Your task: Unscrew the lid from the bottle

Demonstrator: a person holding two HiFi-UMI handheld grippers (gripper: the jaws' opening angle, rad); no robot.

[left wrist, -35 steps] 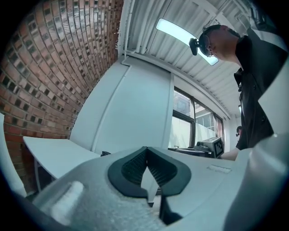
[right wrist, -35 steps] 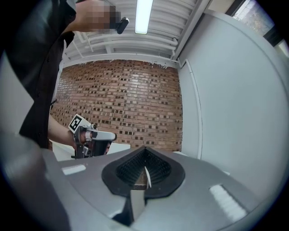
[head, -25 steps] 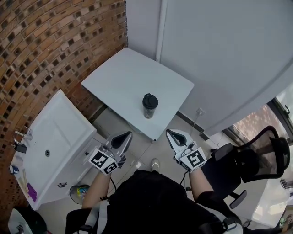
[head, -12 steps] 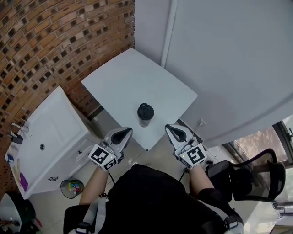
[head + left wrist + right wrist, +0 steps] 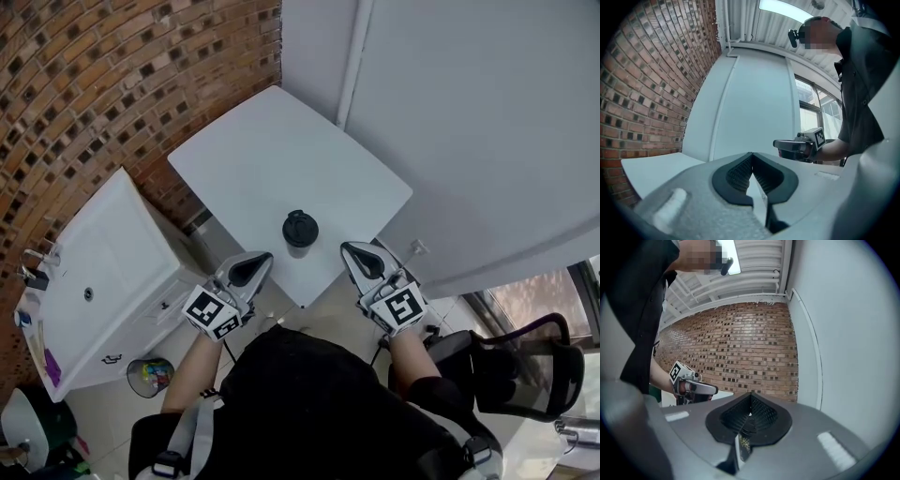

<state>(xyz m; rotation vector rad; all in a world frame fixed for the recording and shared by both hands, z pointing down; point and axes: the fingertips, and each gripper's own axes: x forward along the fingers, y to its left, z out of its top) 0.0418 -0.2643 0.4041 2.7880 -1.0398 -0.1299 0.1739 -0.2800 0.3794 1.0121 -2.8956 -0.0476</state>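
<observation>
1. Head view: over the last second I have brought both hands in toward the bench [image 5: 262,150]. My left gripper [image 5: 262,260] and right gripper [image 5: 349,249] now sit at its near corner, one on each side of the bottle [image 5: 300,241]. They are nearer to it than they were a second ago but still apart from it. The bottle stands upright close to that corner with its black lid [image 5: 300,226] still on. Both grippers have stayed closed and empty.

2. Left gripper view: my jaws meet tip to tip with nothing between them. Beyond them I see the bench top, the pale wall [image 5: 750,103] and the right gripper [image 5: 797,147] held level across from me. The bottle does not show here.

3. Right gripper view: these jaws are closed as well. Through the slot behind the tips a dark shape [image 5: 746,426] shows. I take it for the bottle, standing beyond the jaws rather than between them, though I cannot be sure. The left gripper [image 5: 693,387] shows across from me, in front of the brick wall [image 5: 740,348].

4. What this means: I judge the approach nearly done and the unscrewing not yet begun. Each gripper has to open before one can take the bottle's body and the other the lid.
</observation>
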